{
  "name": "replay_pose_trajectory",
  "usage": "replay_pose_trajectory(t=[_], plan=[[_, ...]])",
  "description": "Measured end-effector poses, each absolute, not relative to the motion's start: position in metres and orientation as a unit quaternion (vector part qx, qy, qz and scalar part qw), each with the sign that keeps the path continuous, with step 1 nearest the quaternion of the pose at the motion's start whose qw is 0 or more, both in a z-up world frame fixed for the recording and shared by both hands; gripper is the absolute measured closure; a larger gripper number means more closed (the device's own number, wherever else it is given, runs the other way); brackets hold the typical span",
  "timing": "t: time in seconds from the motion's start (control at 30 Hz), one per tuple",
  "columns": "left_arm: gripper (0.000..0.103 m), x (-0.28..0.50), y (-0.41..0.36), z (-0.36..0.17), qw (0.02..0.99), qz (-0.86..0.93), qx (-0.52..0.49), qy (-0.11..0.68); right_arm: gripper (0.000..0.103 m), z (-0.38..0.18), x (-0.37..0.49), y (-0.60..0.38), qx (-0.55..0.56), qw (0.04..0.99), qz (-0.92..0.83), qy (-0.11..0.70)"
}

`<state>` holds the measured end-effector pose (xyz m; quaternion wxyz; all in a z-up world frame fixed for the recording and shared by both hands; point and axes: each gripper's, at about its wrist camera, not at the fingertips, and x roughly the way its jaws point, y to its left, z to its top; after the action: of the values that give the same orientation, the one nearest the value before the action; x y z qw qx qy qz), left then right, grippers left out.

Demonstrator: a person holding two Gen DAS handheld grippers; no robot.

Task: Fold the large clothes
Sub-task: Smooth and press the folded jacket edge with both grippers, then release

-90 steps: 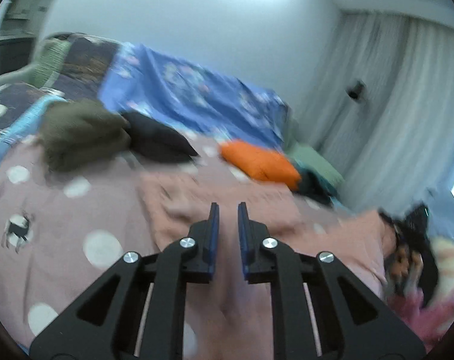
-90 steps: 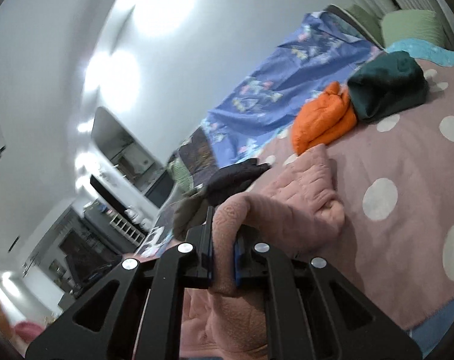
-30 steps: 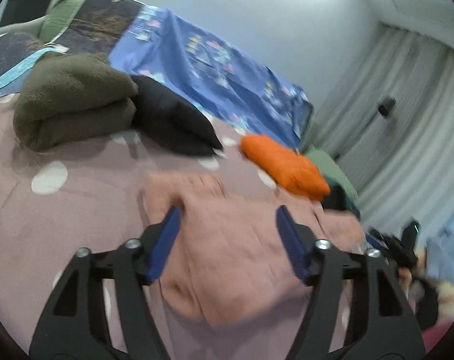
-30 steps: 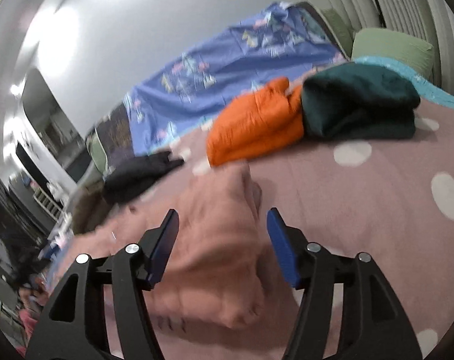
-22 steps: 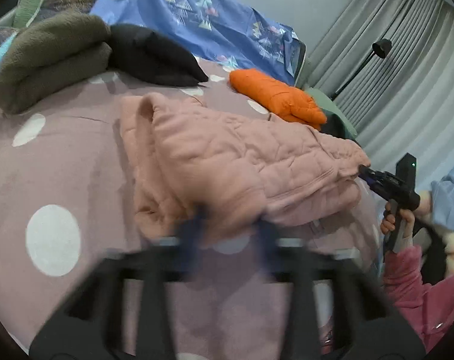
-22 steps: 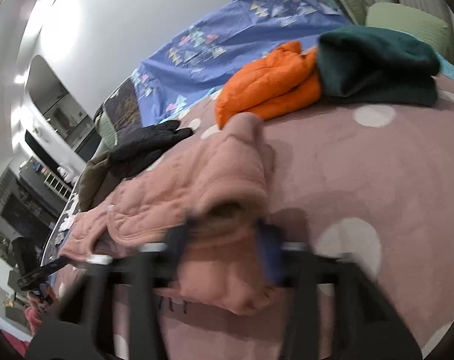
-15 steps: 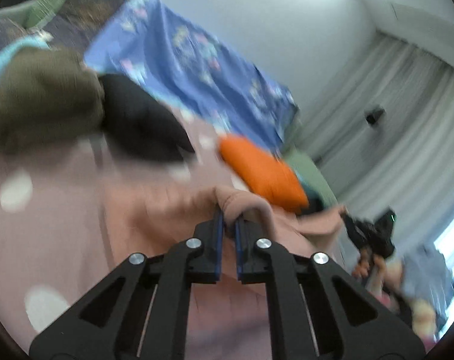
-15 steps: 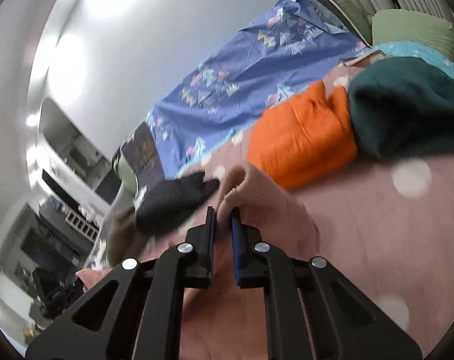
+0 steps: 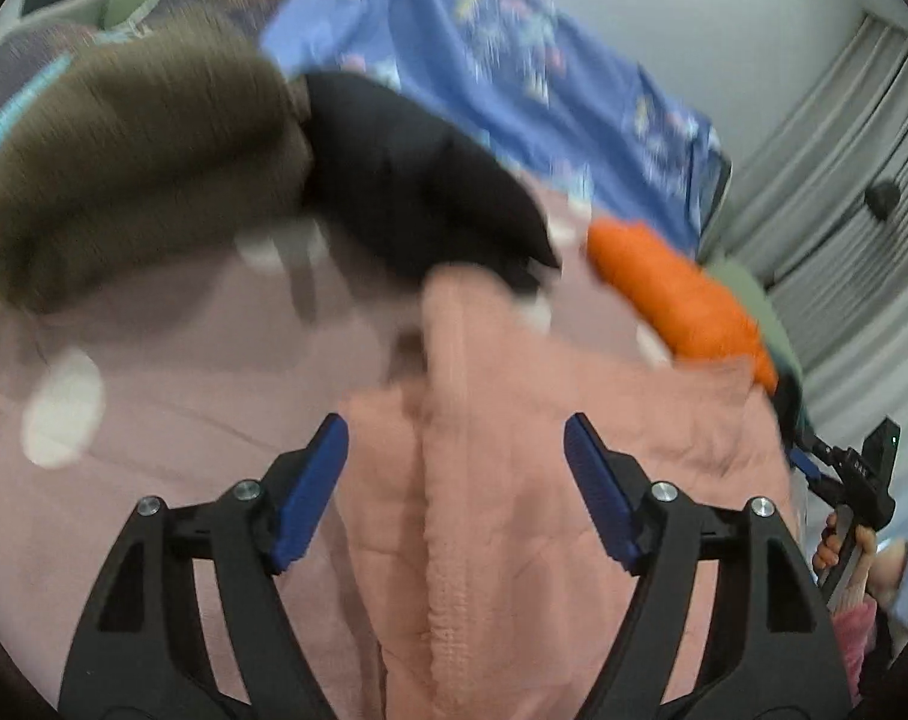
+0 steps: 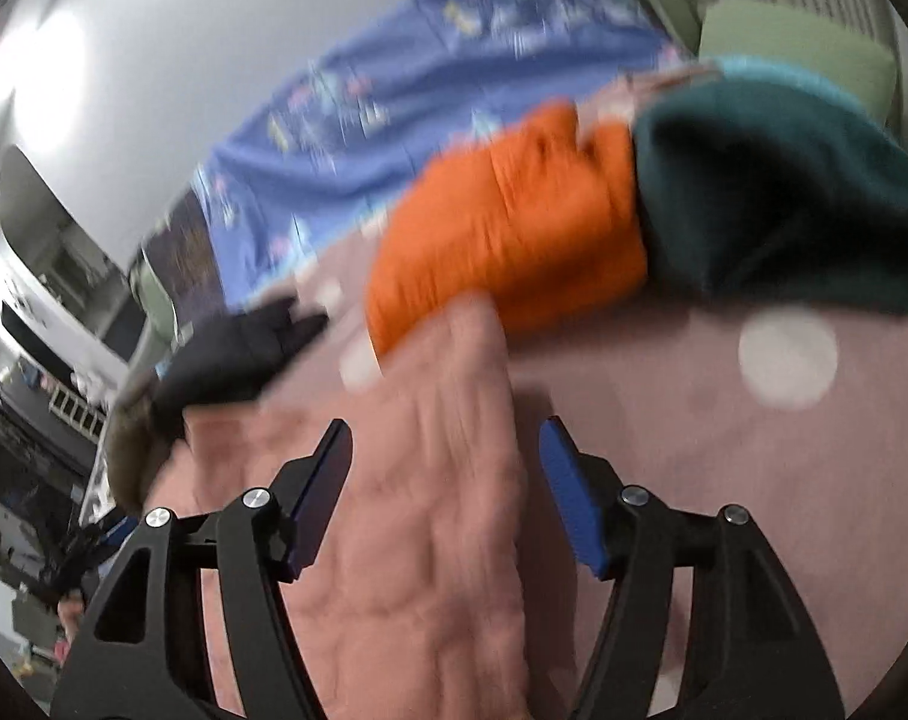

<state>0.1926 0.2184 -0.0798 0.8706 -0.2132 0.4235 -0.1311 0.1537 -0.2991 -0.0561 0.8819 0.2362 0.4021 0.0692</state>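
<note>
A pink quilted garment [image 9: 514, 450] lies on the dotted mauve bed cover [image 9: 183, 372], with a ridge of fabric running away from me. My left gripper [image 9: 454, 426] hovers over it, its jaws opening wide; the fabric lies below and between them, and the pads do not press on it. In the right wrist view the same garment [image 10: 405, 510] lies under my right gripper [image 10: 444, 426], whose jaws are also opening and grip nothing. The picture is blurred by motion.
Folded clothes line the far side of the bed: an olive one [image 9: 135, 180], a black one [image 9: 411, 180], an orange one [image 10: 514, 210] and a dark green one [image 10: 784, 192]. A blue patterned sheet [image 9: 514, 60] hangs behind them. Grey curtains [image 9: 844, 150] stand at the right.
Half a second ago both grippers were shut on raised folds of the pink garment. Both have let go and stand open, and the garment lies flat nearer the folded clothes.
</note>
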Motion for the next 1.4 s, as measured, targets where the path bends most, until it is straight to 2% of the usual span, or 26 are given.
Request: replay_pose_trajectory(t=[0.1,0.13,0.17,0.2,0.23,0.37,0.43,0.5,0.6,0.63,0.67,0.73,0.9,0.97,1.07,1.13,1.17,1.2,1.23,1.27,1.4], plan=[[0.040,0.195,0.204,-0.091,0.864,-0.154,-0.196,0.438,0.038,-0.069,0.144,-0.290,0.230,0.879,0.081,0.411],[0.057,0.194,0.202,-0.089,0.865,-0.161,-0.189,0.435,0.044,-0.071,0.143,-0.289,0.230,0.880,0.081,0.409],[0.077,0.194,0.202,-0.088,0.866,-0.164,-0.187,0.434,0.056,-0.072,0.143,-0.289,0.230,0.880,0.083,0.407],[0.091,0.191,0.204,-0.083,0.866,-0.173,-0.195,0.426,0.082,-0.070,0.144,-0.288,0.225,0.882,0.080,0.405],[0.092,0.191,0.206,-0.078,0.866,-0.177,-0.205,0.419,0.090,-0.066,0.143,-0.288,0.224,0.887,0.070,0.398],[0.093,0.148,0.208,-0.035,0.894,-0.185,-0.225,0.340,0.093,-0.028,0.116,-0.284,0.241,0.912,0.090,0.319],[0.093,0.117,0.204,-0.020,0.911,-0.185,-0.206,0.306,0.093,-0.019,0.102,-0.277,0.221,0.922,0.087,0.305],[0.092,0.103,0.200,-0.027,0.921,-0.158,-0.172,0.313,0.093,-0.033,0.104,-0.272,0.190,0.921,0.057,0.334],[0.089,0.115,0.209,-0.080,0.901,-0.111,-0.168,0.383,0.088,-0.082,0.124,-0.275,0.187,0.894,0.031,0.407],[0.083,0.121,0.214,-0.102,0.888,-0.109,-0.185,0.407,0.087,-0.095,0.123,-0.279,0.206,0.888,0.026,0.410],[0.070,0.121,0.219,-0.113,0.883,-0.108,-0.205,0.409,0.084,-0.097,0.119,-0.282,0.223,0.888,0.025,0.401],[0.054,0.110,0.232,-0.115,0.881,-0.100,-0.256,0.386,0.057,-0.094,0.105,-0.292,0.248,0.888,0.022,0.387],[0.051,0.077,0.233,-0.089,0.887,-0.129,-0.256,0.362,0.055,-0.084,0.057,-0.311,0.265,0.889,0.045,0.372],[0.038,0.059,0.225,-0.083,0.887,-0.156,-0.248,0.356,0.055,-0.085,0.034,-0.312,0.268,0.890,0.061,0.364],[0.033,0.039,0.207,-0.087,0.885,-0.182,-0.221,0.367,0.055,-0.091,0.013,-0.308,0.286,0.882,0.099,0.361],[0.033,0.031,0.197,-0.099,0.880,-0.184,-0.199,0.389,0.055,-0.096,0.012,-0.301,0.289,0.876,0.122,0.366],[0.042,0.031,0.193,-0.105,0.879,-0.182,-0.196,0.394,0.055,-0.099,0.015,-0.297,0.287,0.875,0.120,0.372],[0.050,0.035,0.191,-0.108,0.879,-0.178,-0.198,0.395,0.074,-0.101,0.017,-0.294,0.286,0.874,0.107,0.379],[0.063,0.035,0.190,-0.108,0.875,-0.181,-0.208,0.398,0.086,-0.099,0.018,-0.292,0.292,0.872,0.101,0.380],[0.074,0.034,0.192,-0.106,0.872,-0.183,-0.223,0.395,0.087,-0.090,0.013,-0.291,0.305,0.875,0.102,0.362],[0.082,0.013,0.194,-0.074,0.889,-0.199,-0.228,0.343,0.091,-0.065,-0.007,-0.292,0.300,0.889,0.109,0.327]])
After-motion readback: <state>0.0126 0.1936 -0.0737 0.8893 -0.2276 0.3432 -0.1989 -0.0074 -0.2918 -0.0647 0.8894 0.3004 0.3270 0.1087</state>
